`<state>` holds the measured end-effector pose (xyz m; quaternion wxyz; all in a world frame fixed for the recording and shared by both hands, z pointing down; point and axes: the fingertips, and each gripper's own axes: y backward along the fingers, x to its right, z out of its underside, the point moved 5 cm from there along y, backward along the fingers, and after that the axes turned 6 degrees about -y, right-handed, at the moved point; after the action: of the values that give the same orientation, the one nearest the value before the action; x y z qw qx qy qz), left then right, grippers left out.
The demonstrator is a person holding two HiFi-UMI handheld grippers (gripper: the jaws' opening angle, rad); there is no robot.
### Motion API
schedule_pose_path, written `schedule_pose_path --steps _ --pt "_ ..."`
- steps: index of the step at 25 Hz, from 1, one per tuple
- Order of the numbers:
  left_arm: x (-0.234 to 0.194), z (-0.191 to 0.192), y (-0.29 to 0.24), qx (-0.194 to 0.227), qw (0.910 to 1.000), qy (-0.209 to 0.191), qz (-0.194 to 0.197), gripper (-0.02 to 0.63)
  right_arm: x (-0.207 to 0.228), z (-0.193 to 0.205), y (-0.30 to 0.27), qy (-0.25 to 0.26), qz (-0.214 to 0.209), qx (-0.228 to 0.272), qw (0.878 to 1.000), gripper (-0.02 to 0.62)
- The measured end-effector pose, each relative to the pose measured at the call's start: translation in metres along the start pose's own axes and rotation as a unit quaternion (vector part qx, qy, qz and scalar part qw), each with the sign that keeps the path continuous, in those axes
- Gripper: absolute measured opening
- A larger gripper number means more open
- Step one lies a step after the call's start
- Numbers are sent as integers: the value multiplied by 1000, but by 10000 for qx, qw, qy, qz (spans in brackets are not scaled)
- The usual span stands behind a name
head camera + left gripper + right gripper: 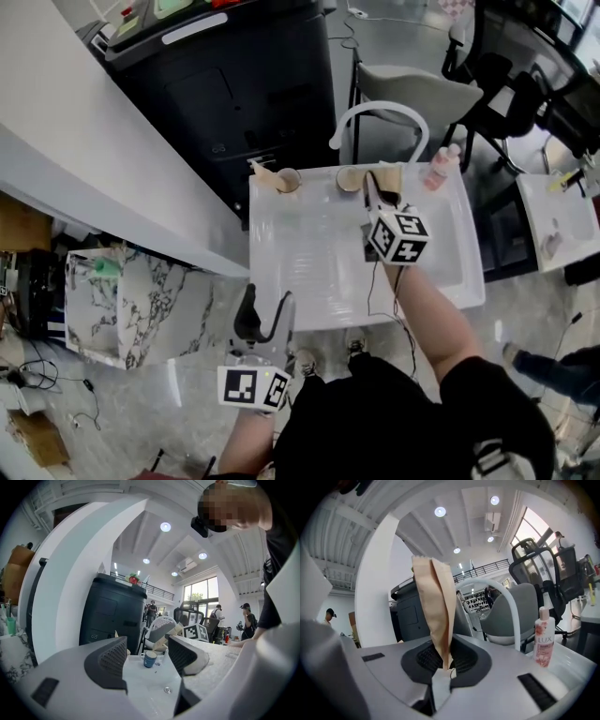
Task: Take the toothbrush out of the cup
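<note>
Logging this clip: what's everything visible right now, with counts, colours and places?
Sink: one, white, centre.
Faucet: one, white arch, behind the sink.
Cups: two, on the sink's back rim; left cup, right cup blue outside.
Wrapped toothbrush: one, tan paper, in the right gripper.
Tan wrapper: one, at the left cup.
Bottle: one, pink and white, sink's back right corner.
Cabinet: one, black, behind the sink.
Marbled box: one, white, dark-veined, floor at left.
Chair: one, grey, behind the faucet.
Left gripper: jaws apart, empty, sink's front left.
Right gripper: shut on the wrapped toothbrush.
</note>
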<state>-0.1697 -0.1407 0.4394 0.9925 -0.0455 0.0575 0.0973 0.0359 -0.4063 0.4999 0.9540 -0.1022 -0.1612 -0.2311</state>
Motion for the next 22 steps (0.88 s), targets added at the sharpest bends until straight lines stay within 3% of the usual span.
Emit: schedule_pose_path --steps 13,22 --pt "8 -26 16 310 9987 -89 388 259 -89 -49 112 785 -985 492 9908 26" --pt "22 -43 29 504 9963 -130 690 258 -119 -53 193 1128 -1074 591 9860 26"
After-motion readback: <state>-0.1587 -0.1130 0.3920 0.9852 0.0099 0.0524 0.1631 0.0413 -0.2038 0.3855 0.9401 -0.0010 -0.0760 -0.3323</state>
